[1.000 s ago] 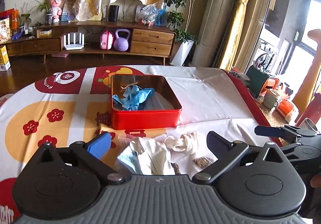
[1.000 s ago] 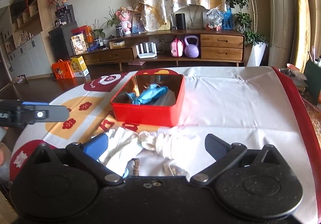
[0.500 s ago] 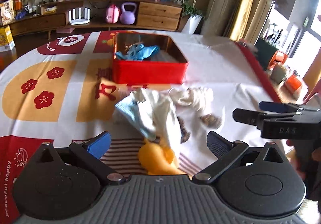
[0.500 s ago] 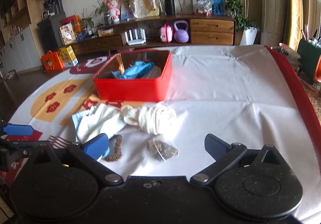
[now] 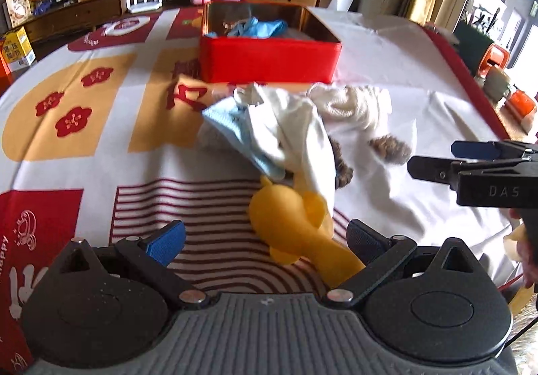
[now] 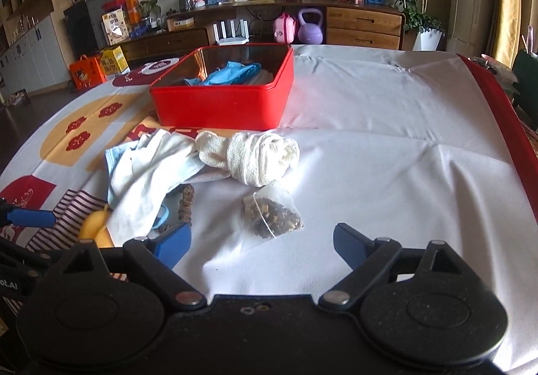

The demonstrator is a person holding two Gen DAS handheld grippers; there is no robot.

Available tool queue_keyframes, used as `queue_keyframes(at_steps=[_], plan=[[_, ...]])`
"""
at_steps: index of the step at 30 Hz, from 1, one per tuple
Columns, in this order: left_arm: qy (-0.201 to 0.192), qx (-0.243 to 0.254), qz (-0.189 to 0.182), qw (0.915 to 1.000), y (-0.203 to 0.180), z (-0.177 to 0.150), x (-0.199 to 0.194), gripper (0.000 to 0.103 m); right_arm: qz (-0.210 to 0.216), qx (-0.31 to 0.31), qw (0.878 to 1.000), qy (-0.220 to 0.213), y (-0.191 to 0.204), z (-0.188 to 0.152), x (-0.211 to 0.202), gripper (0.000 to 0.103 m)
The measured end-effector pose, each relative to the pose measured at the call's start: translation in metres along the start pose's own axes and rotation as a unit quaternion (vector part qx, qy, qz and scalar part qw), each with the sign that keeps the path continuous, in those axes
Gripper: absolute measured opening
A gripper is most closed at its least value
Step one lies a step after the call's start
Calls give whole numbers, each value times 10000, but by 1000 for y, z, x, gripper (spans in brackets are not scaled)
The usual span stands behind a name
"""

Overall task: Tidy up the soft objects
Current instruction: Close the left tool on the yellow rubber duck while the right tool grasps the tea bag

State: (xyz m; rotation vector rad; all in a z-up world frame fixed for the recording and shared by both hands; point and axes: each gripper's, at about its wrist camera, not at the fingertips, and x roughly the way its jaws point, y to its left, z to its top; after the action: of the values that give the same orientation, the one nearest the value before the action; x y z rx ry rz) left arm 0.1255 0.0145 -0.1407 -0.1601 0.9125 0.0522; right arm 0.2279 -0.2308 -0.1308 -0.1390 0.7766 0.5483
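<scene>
A red tin box [image 5: 269, 63] [image 6: 218, 102] holds a blue cloth [image 5: 259, 28] [image 6: 228, 72]. In front of it lies a pile: a white and light-blue cloth [image 5: 282, 133] [image 6: 148, 166], a rolled cream sock [image 5: 353, 102] [image 6: 262, 153], a brown hair tie [image 5: 341, 170] [image 6: 186, 203], a tea bag [image 5: 391, 148] [image 6: 274, 215] and a yellow rubber toy [image 5: 292, 223] [image 6: 95, 227]. My left gripper [image 5: 265, 240] is open, its jaws either side of the yellow toy. My right gripper [image 6: 262, 242] is open just before the tea bag; it also shows in the left wrist view [image 5: 433, 160].
The table carries a white, red and yellow patterned cloth [image 5: 101, 113] [image 6: 386, 126]. A wooden sideboard [image 6: 363, 25] with a purple kettlebell [image 6: 311, 30] stands beyond. Cups and containers [image 5: 504, 89] sit off the table's right edge.
Both grippers pulled back from the red box and tilted down. The yellow toy came into view between my left jaws. The tea bag now lies close before my right jaws.
</scene>
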Motion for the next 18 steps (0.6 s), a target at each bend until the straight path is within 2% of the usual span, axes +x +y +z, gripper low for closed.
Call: queue_keyframes(at_steps=[4,12,18], plan=[[40,-225,-111,9997,7,-1,6,103,-32,-33,10000,62,0,0,7,84],[129,-296,-215,9992,12,-1,15,103,-128,-144,9997,121,4,5,20,72],[62,-231,-486,9985,11,-1,12,83,-182,-187,9995,186,5,6,28,58]])
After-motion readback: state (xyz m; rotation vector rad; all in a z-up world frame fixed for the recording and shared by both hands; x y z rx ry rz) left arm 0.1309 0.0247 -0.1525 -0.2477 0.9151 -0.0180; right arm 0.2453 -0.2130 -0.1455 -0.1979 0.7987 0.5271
